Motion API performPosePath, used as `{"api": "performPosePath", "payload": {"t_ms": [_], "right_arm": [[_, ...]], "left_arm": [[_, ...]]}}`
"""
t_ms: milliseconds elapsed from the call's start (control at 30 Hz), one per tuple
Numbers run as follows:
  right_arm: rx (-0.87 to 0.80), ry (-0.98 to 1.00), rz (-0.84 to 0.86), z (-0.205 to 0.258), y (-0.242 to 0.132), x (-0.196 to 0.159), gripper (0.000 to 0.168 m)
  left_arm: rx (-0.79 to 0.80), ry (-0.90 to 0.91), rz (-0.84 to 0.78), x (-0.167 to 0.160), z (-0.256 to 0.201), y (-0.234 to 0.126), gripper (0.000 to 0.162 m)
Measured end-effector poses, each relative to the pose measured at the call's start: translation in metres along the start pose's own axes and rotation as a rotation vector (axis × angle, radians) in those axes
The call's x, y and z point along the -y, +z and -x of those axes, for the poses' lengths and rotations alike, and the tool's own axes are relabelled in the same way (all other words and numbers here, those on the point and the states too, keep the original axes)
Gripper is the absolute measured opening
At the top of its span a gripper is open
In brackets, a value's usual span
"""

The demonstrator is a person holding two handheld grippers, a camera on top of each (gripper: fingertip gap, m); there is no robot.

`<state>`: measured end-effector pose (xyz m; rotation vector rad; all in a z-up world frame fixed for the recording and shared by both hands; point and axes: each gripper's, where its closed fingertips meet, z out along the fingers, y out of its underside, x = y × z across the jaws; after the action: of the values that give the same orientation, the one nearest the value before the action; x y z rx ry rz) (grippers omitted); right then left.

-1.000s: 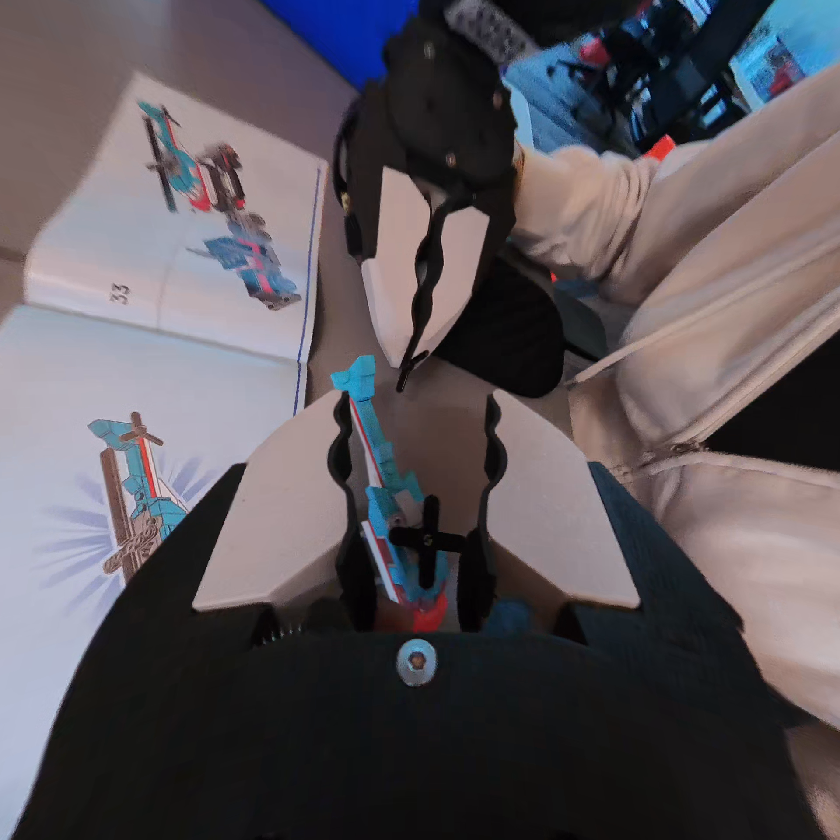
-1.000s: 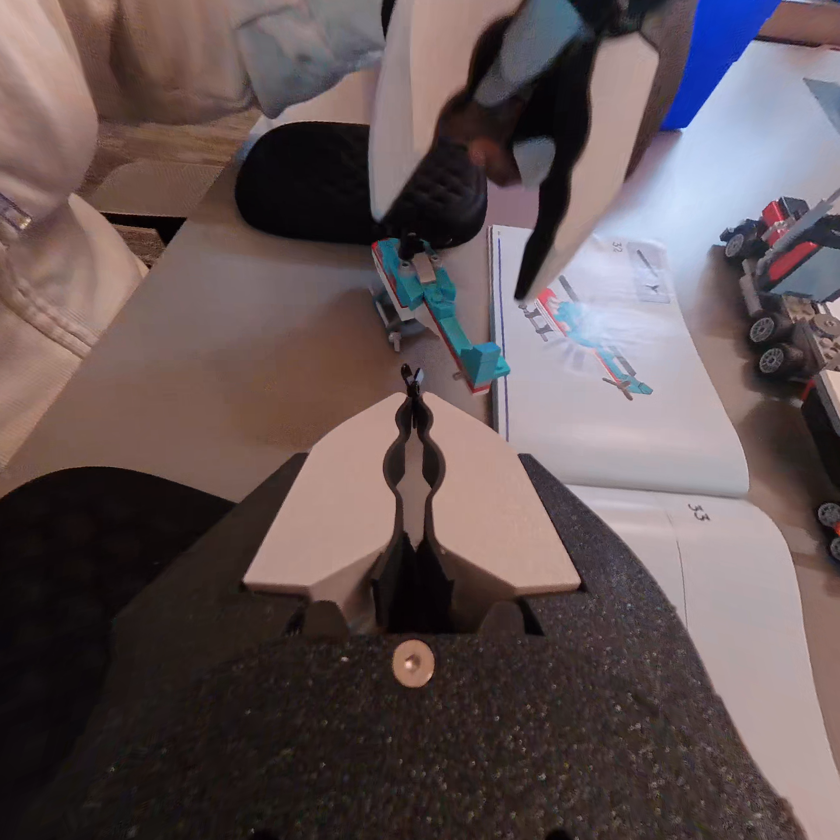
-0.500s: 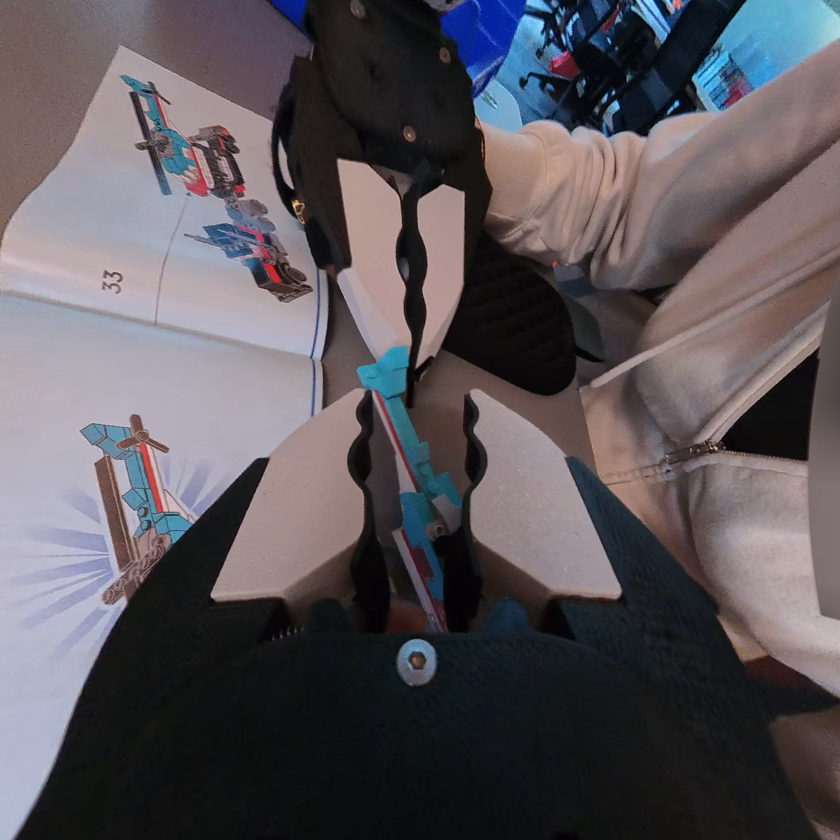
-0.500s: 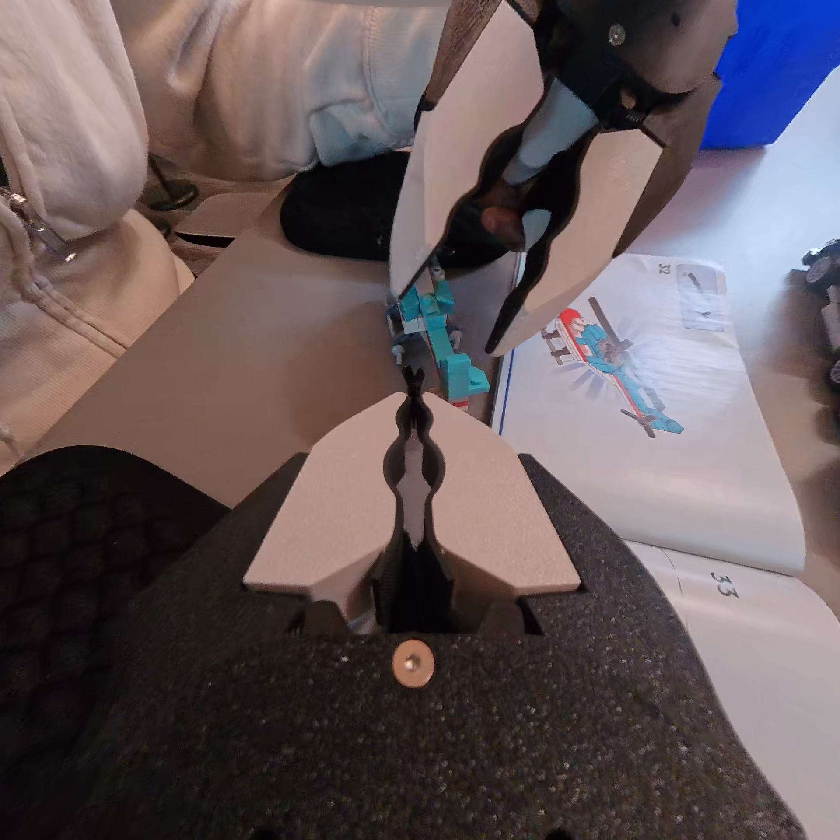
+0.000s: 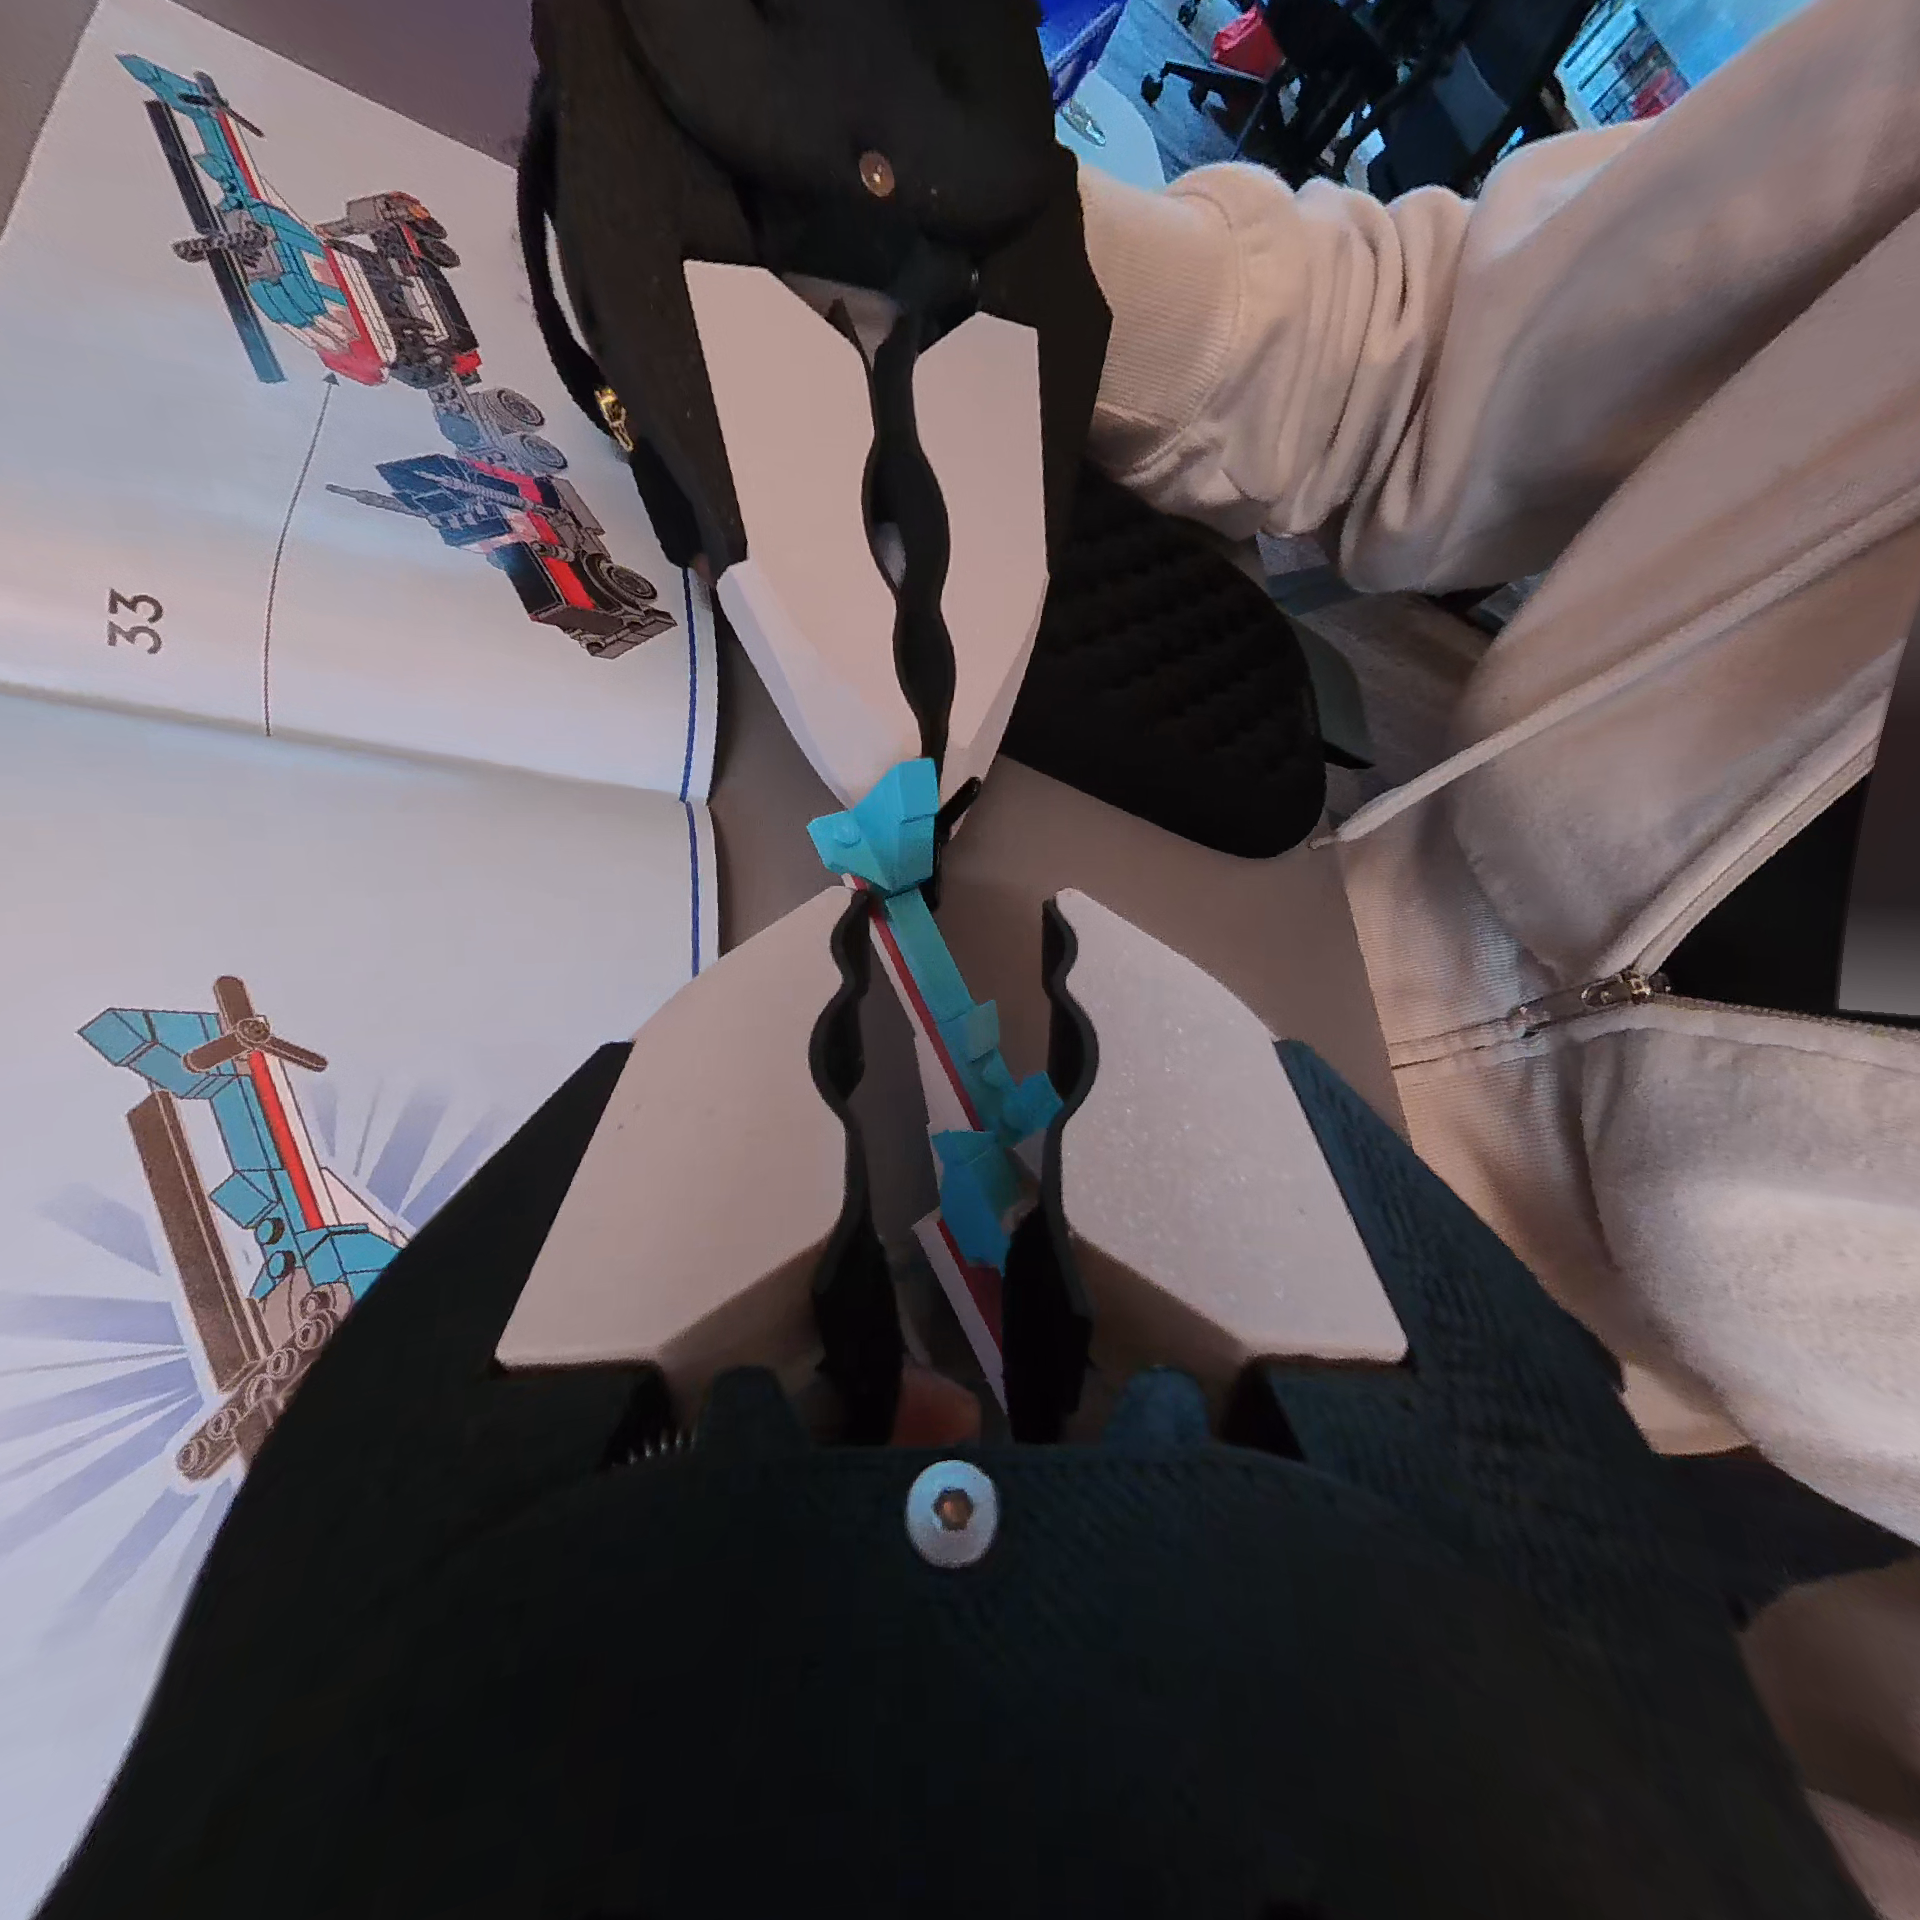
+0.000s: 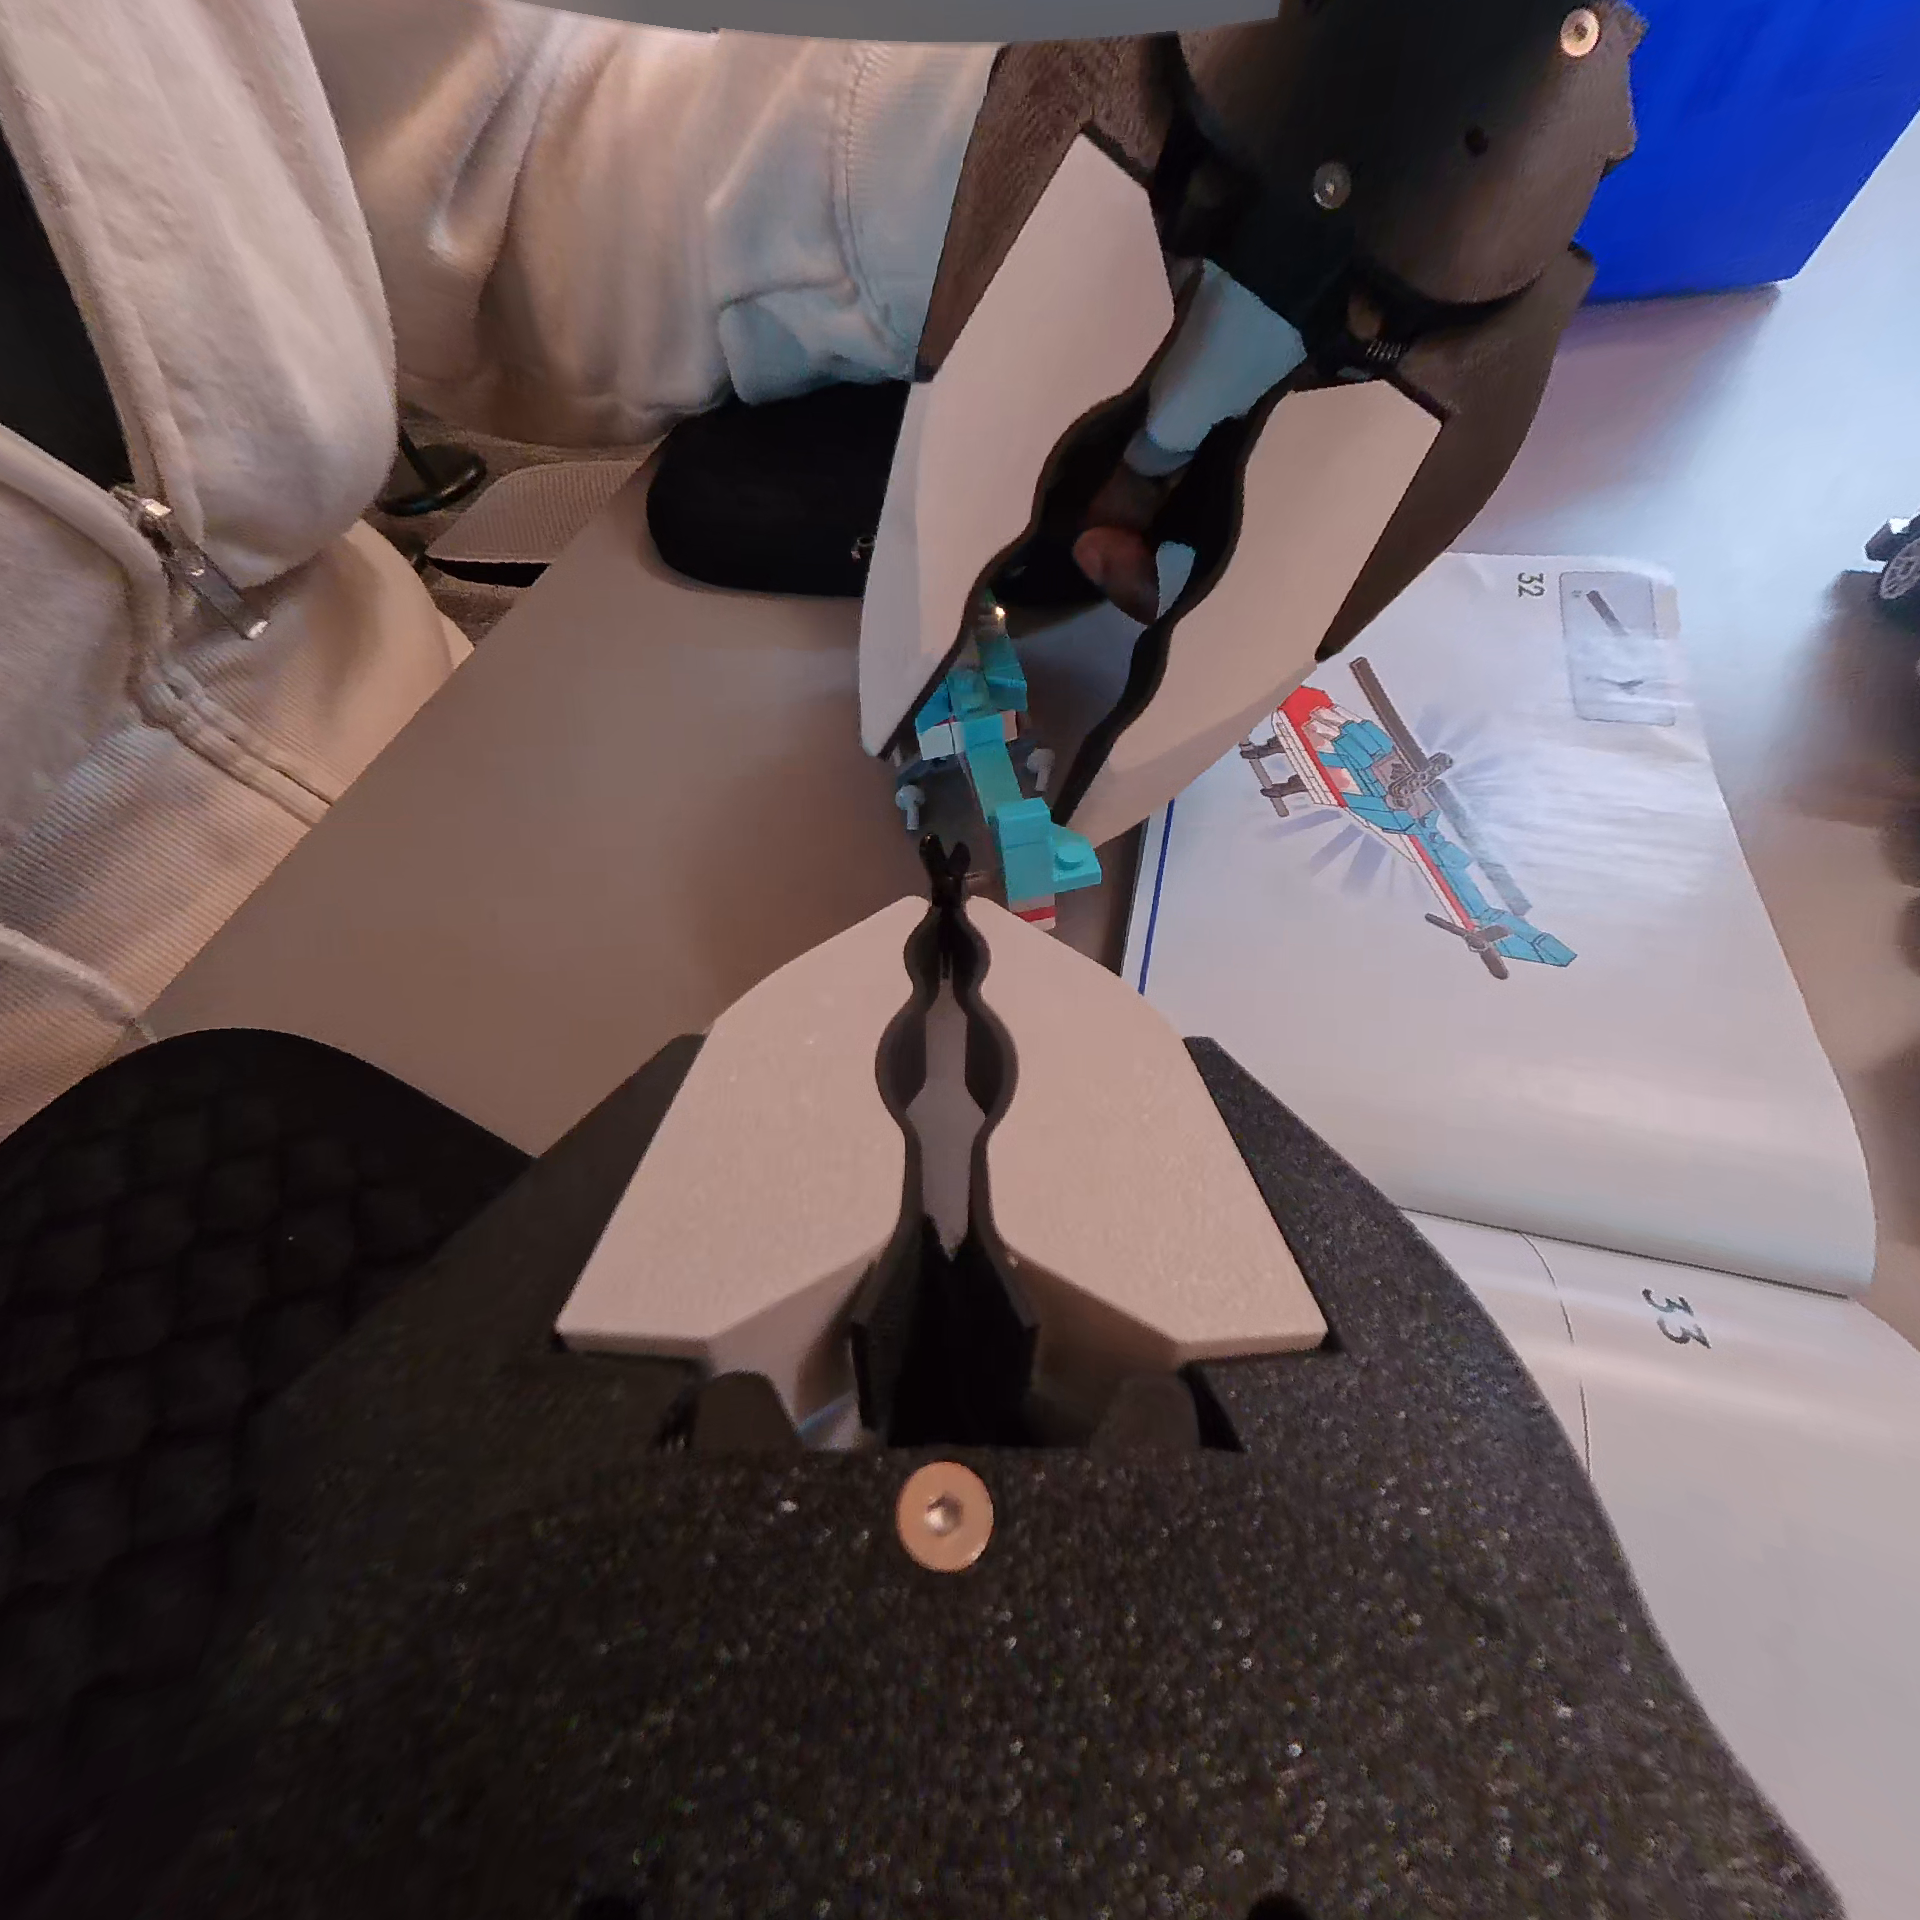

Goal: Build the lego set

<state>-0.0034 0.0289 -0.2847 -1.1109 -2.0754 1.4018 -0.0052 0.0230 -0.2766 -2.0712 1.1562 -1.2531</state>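
Since the earlier frames, the right gripper [image 5: 940, 774] has been brought in close, so that its tip now sits just at the tail of the turquoise helicopter [image 5: 940, 1023], and the black rotor seen earlier on the body is turned out of sight. The helicopter is held between the half-closed jaws of the left gripper [image 5: 951, 914], above the bench [image 6: 582, 831] and beside the open instruction booklet [image 5: 343, 831]. A small black piece [image 6: 945, 883] is pinched by the tightly closed jaws of the right gripper. The step in hand is judged to be fitting the tail rotor. A fine alignment and a gentle push are called for next.
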Motion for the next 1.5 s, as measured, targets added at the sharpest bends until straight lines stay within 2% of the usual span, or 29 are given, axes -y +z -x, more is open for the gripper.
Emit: {"api": "performPosePath", "payload": {"t_ms": [333,800,1500], "right_arm": [[-0.016,0.075,0.055,0.000,0.004,-0.004,0.001],[-0.029,0.136,0.018,-0.003,0.001,0.000,0.002],[-0.118,0.053,0.043,-0.001,-0.006,0.003,0.001]], "left_arm": [[0.035,0.021,0.045,-0.002,0.003,0.000,0.027],[0.223,0.101,0.249,-0.010,0.012,0.007,0.025],[0.263,0.130,0.269,-0.011,0.015,0.009,0.023]]}}
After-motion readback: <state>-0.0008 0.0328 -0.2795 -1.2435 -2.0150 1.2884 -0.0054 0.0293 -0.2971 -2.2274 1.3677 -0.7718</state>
